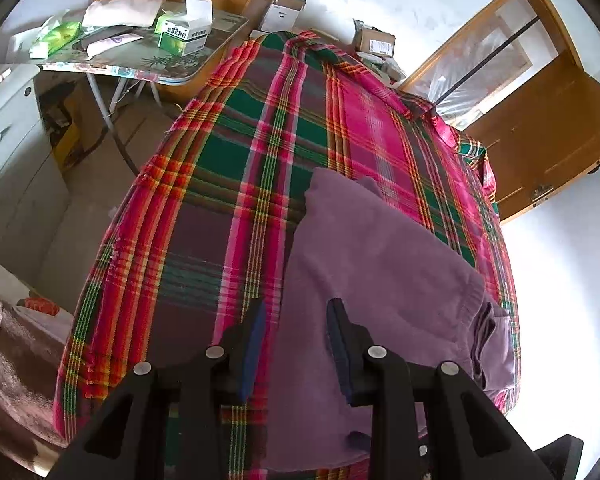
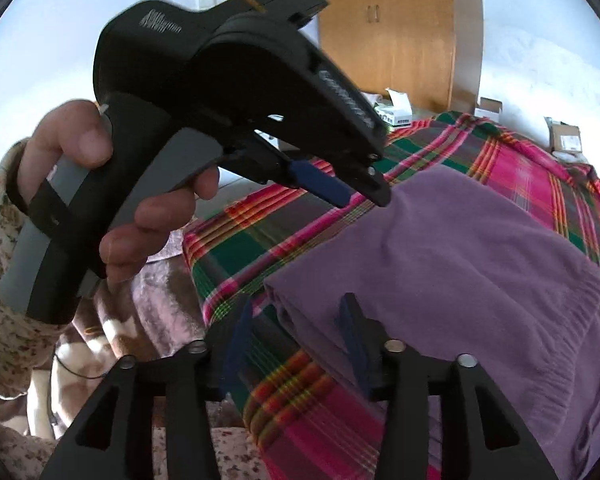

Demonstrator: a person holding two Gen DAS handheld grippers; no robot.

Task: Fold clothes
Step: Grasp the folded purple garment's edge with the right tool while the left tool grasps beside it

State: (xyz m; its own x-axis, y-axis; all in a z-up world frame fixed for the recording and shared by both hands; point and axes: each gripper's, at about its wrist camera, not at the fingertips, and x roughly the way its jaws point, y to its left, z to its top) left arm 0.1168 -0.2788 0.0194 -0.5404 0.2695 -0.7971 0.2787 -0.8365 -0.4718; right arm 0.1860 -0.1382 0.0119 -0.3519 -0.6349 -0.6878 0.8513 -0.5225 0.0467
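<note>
My soft purple knit garment lies folded in layers on the red, pink & green plaid cloth covering the table, toward its right side. My left tongs hang over the garment's left edge, jaws apart, gripping nothing. My right tongs hang at its near stacked corner, jaws apart, also empty. For the next fold I'd pinch all layers at that corner, not just the top one, lift low & keep edges lined up.
</note>
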